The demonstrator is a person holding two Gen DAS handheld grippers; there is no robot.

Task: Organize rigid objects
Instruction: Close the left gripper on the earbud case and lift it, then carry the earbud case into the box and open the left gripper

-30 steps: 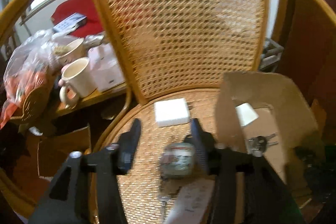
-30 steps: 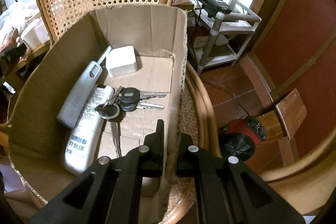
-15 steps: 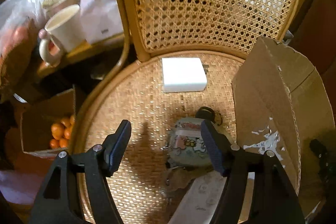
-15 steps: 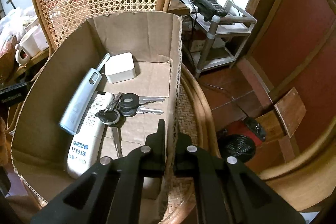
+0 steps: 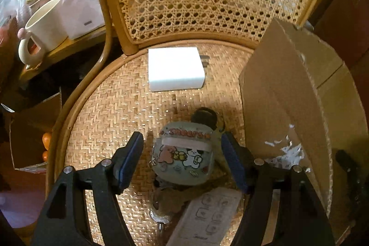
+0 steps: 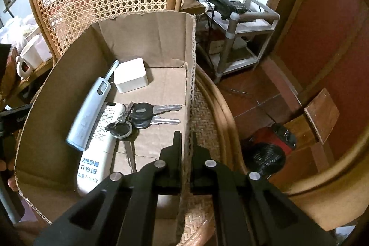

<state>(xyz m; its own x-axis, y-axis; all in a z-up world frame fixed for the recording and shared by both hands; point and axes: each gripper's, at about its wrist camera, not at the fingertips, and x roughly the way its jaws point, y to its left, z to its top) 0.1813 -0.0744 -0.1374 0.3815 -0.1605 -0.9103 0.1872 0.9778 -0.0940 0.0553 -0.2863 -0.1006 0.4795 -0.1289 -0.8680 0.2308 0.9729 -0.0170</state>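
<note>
**wicker_fan:** Rattan chair seat [image 5: 110, 112] is the whole work surface, woven back rising behind it. Off to the side a cream mug [image 5: 43, 31] sits on a cluttered wooden table, and a box of oranges [image 5: 46, 142] is down on the floor.

**boxbot22:** What's left on the seat?

**wicker_fan:** A flat white box [image 5: 176, 68] near the backrest, a small rounded case with cartoon stickers [image 5: 184, 156] nearer the camera, and a pale remote [image 5: 207, 218] at the bottom edge. Something metal pokes out under the case, can't tell what it is.

**boxbot22:** And the left gripper [image 5: 184, 158]?

**wicker_fan:** Pointing steeply down over the sticker case with its jaws spread wide. They've just been opening a bit more. The case sits between the blue pads but neither pad touches it, there's a gap on both sides.

**boxbot22:** Right one?

**wicker_fan:** The right gripper [image 6: 185, 149] is clamped tight on the side wall of the cardboard box [image 6: 147, 38], which stands on the seat just beside the case. One finger is inside the wall, one outside.

**boxbot22:** What's already in there?

**wicker_fan:** A grey-blue long lighter [image 6: 88, 112] against the far wall, a white remote with printed text [image 6: 99, 149] partly under it, a bunch of keys [image 6: 143, 117] lying over the remote's top end, and a small white cube [image 6: 130, 77] at the back.
</note>
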